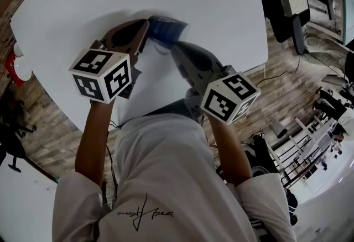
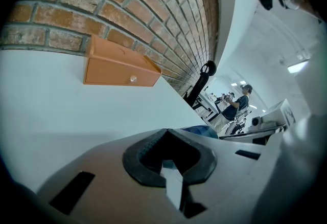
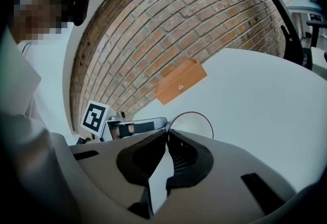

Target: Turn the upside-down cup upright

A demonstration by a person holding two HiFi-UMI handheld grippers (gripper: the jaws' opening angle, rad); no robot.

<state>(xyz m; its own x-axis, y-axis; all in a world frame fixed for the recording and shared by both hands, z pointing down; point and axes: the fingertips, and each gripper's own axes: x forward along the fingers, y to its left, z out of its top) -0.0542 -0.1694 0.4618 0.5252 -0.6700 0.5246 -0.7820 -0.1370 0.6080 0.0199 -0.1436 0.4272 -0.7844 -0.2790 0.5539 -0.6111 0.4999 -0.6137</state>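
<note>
Two tools meet at the blue cup [image 1: 166, 30], tilted on the tabletop [image 1: 215, 3] in the head view. Only the right hand-held gripper [image 3: 167, 133] view shows its jaws pinched on the cup's rim. The left hand-held gripper [image 2: 166, 131] is closed and empty, just beside the cup.

Head view steeply down; gripper views low, close, sharing brick wall [image 2: 127, 8], orange box [image 2: 120, 67].
</note>
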